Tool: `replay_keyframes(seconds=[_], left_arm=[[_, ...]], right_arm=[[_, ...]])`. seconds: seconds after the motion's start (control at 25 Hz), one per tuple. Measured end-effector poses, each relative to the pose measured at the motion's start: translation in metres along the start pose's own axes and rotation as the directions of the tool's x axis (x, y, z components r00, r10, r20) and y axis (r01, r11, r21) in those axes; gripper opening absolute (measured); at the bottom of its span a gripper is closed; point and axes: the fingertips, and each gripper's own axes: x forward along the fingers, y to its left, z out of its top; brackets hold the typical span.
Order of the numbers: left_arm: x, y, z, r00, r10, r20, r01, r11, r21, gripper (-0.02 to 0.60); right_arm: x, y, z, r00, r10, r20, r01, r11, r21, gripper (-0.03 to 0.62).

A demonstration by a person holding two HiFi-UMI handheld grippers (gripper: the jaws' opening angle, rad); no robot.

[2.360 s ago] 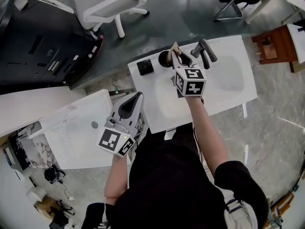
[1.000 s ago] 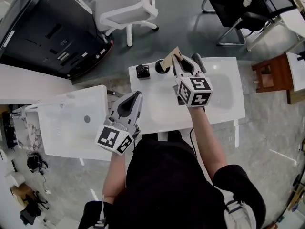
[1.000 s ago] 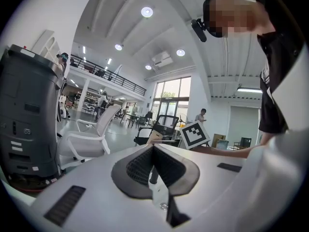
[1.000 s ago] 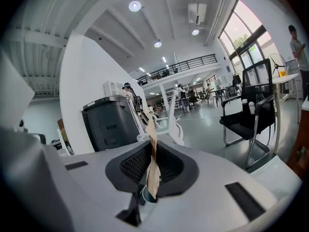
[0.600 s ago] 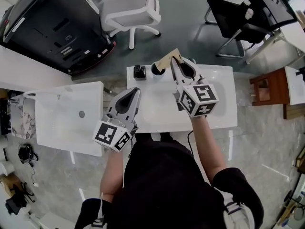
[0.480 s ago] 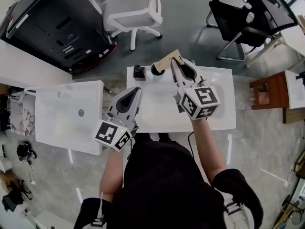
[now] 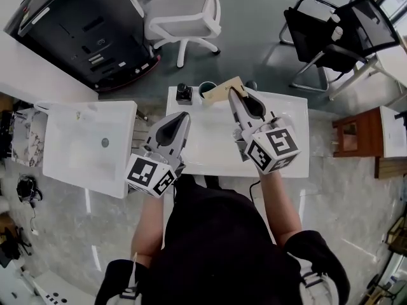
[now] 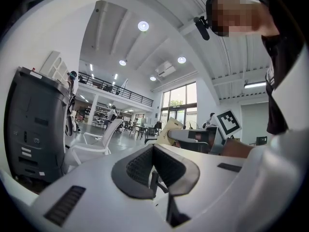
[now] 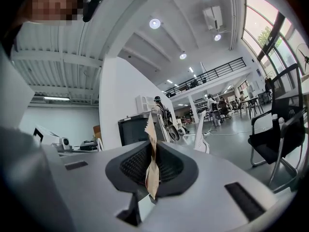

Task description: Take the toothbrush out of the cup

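Note:
My right gripper (image 7: 233, 94) is shut on a tan paper-wrapped toothbrush (image 7: 222, 89), held up over the back of the white table (image 7: 289, 151). The wrapper's free end reaches over the dark cup (image 7: 206, 89) at the table's back edge; whether it touches the cup I cannot tell. In the right gripper view the wrapper (image 9: 150, 166) stands upright, pinched between the pads (image 9: 166, 167). My left gripper (image 7: 182, 117) hovers over the table's left front, shut and empty (image 8: 153, 164). In the left gripper view the wrapper (image 8: 168, 131) shows beyond it.
A small black object (image 7: 184, 93) sits left of the cup. A white basin unit (image 7: 82, 164) stands to the left, a black cabinet (image 7: 76, 24) and a white chair (image 7: 184, 14) behind, a black chair (image 7: 337, 33) and a wooden stool (image 7: 353, 135) to the right.
My right gripper has risen with the wrapped toothbrush, lifting it higher over the cup. The left gripper has risen a little too.

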Motion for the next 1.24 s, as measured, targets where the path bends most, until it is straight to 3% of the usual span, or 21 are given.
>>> replay_keyframes(seconds=[0.32, 1.24], left_arm=[[0.006, -0.012, 0.001, 1.0, 0.003, 0.001, -0.003, 1.0, 0.009, 0.014], [0.009, -0.013, -0.005, 0.999, -0.011, -0.035, 0.012, 0.999, 0.031, 0.014]], right_arm=[[-0.016, 0.003, -0.008, 0.999, 0.03, -0.035, -0.031, 0.999, -0.044, 0.052], [-0.025, 0.004, -0.013, 0.998, 0.052, -0.044, -0.054, 0.998, -0.039, 0.052]])
